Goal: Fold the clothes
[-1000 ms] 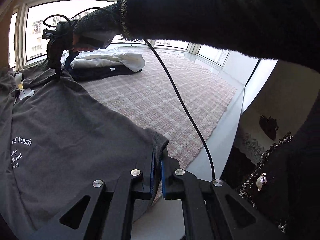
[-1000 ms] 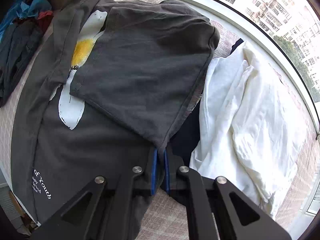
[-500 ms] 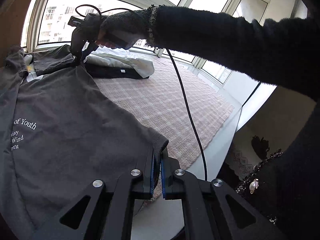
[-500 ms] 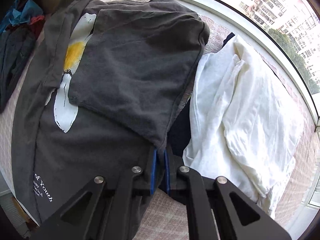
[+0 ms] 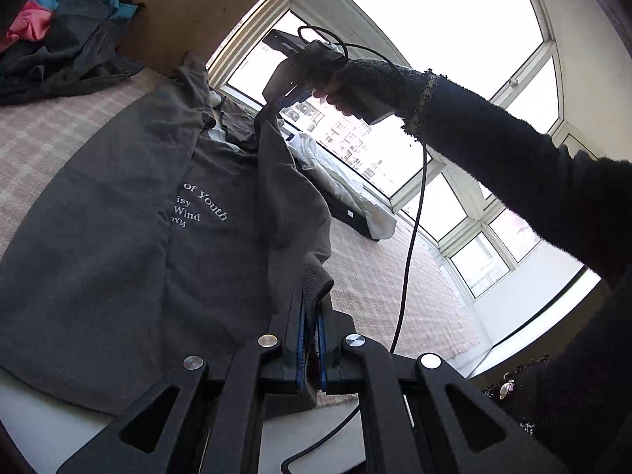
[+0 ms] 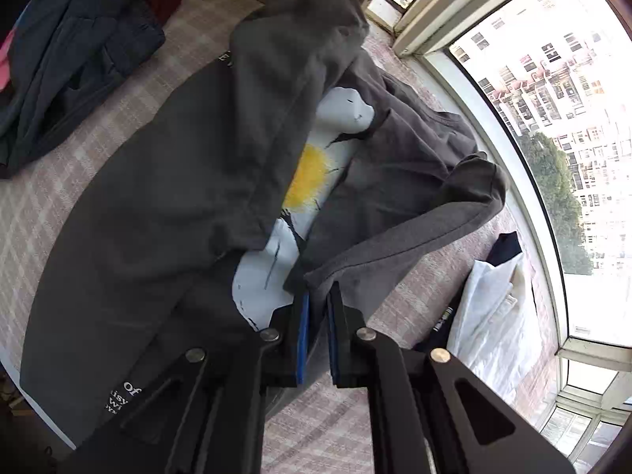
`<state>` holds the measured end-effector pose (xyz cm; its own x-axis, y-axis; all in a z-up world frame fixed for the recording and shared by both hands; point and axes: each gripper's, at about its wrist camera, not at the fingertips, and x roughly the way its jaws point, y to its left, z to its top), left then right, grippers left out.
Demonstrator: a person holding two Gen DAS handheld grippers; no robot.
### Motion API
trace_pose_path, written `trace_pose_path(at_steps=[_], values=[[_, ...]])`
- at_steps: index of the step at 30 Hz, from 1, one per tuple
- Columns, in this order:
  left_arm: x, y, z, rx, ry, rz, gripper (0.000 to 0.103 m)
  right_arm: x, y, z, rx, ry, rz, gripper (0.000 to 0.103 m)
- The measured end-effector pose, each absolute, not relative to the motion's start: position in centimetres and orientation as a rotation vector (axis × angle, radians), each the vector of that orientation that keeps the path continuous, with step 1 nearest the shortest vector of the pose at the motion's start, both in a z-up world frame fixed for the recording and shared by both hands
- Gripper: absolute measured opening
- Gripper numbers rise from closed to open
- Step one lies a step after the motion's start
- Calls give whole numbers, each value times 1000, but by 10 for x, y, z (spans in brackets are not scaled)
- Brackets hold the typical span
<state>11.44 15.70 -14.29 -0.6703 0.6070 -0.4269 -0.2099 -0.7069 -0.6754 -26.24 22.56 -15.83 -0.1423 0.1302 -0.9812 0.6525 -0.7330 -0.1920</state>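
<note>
1. A dark grey T-shirt [image 5: 130, 245] is spread over a pink checked cover [image 5: 379, 276], with white lettering and a daisy print [image 6: 304, 181] seen on its front.
2. The left gripper [image 5: 310, 339] is closed on the shirt's ribbed hem corner, which is pinched between the blue pads.
3. The right gripper [image 6: 318, 328] is seen with its jaws opening; a sleeve edge of the shirt lies between the pads, and whether it is still pressed cannot be told.
4. That side of the shirt is folded inward across the print.
5. In the left wrist view, the right gripper is held by a hand [image 5: 339, 91] in a black sleeve, above the shirt's far end, with a black cable [image 5: 410, 237] hanging from it.
6. A white garment [image 6: 493, 316] over a dark one lies near the window [image 6: 553, 118].
7. A heap of clothes [image 6: 71, 63] is seen beyond the shirt.
</note>
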Motion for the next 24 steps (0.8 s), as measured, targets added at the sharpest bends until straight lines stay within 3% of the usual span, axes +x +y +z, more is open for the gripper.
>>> trace_pose_path(at_steps=[1, 5, 6, 7, 9, 18, 20, 24], values=[[115, 154, -147, -920, -830, 2375, 4, -262, 216, -161, 1774, 843, -1884, 24], [117, 145, -164, -980, -838, 2402, 4, -263, 220, -135, 1725, 698, -1816, 25], [116, 145, -165, -988, -832, 2400, 4, -270, 232, -120, 1692, 635, -1843, 28], [115, 145, -167, -996, -827, 2398, 4, -277, 249, -105, 1667, 569, -1914, 39], [113, 145, -168, -1006, -815, 2396, 4, -303, 286, -84, 1635, 452, -2125, 46], [112, 137, -172, -1061, -876, 2383, 4, -336, 358, -150, 1767, 330, -2222, 46], [111, 139, -175, -1090, -876, 2376, 4, -330, 348, -164, 1776, 436, -2234, 46], [114, 139, -177, -1134, -891, 2377, 4, -267, 357, -141, 1679, 348, -2158, 46]])
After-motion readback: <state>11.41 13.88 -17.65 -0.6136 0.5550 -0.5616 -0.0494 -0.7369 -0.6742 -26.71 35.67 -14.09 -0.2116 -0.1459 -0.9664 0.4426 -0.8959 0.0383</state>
